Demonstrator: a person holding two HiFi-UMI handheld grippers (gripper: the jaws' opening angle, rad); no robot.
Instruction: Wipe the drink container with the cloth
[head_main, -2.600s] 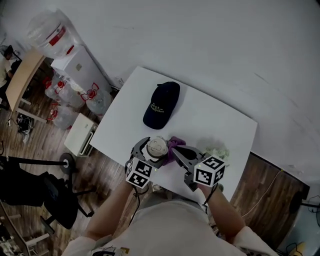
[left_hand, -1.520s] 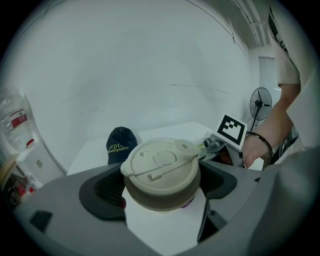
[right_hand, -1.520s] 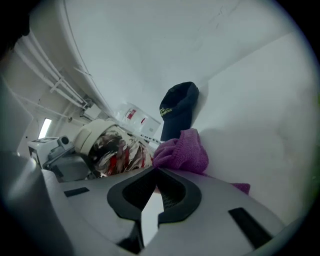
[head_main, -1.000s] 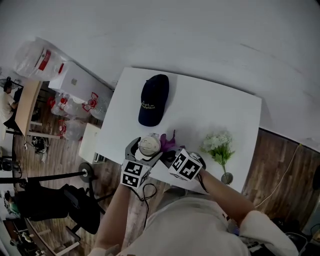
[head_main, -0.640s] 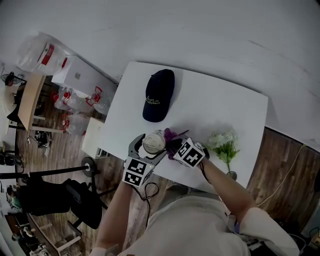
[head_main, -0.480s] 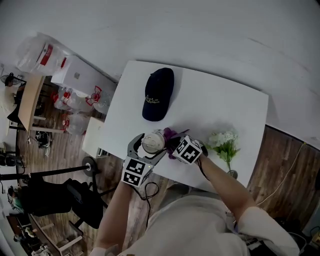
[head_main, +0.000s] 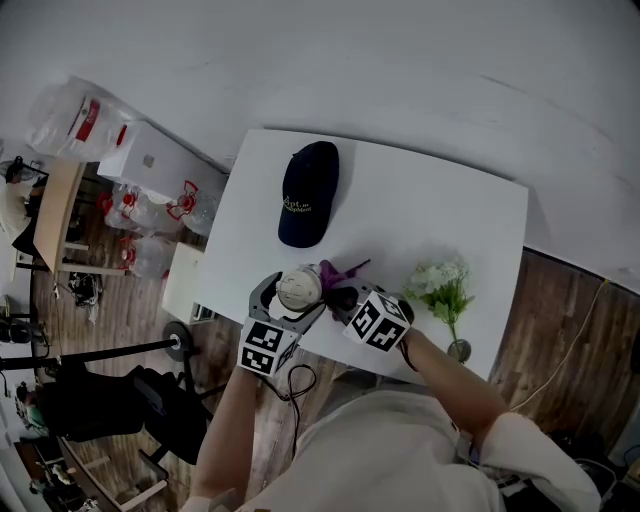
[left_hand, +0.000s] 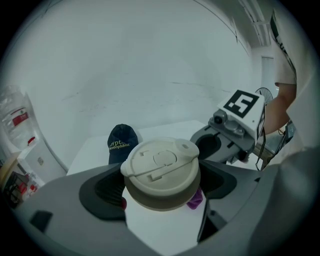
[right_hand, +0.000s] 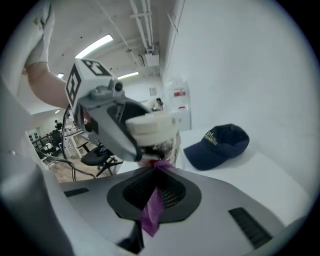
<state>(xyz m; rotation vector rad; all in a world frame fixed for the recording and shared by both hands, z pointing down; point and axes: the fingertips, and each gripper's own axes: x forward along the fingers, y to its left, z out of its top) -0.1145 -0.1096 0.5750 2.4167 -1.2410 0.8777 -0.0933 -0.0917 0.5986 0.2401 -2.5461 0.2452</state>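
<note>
The drink container (head_main: 299, 290) is a cup with a cream lid (left_hand: 161, 168), standing near the front edge of the white table (head_main: 420, 215). My left gripper (head_main: 293, 303) is shut on the cup just under its lid (right_hand: 150, 125). My right gripper (head_main: 341, 296) is shut on a purple cloth (right_hand: 152, 207), which hangs between its jaws and touches the cup's right side (right_hand: 172, 145). A tip of the cloth (head_main: 345, 270) sticks out beyond the cup. In the left gripper view a bit of purple cloth (left_hand: 196, 198) shows below the lid.
A dark navy cap (head_main: 307, 192) lies on the far part of the table. A small vase of white flowers (head_main: 440, 288) stands at the right front. Left of the table, on the wooden floor, are large water bottles (head_main: 135, 215) and a black chair (head_main: 100, 410).
The right gripper with the cloth has shifted slightly along the cup's right side. The left gripper still holds the cup in the same place.
</note>
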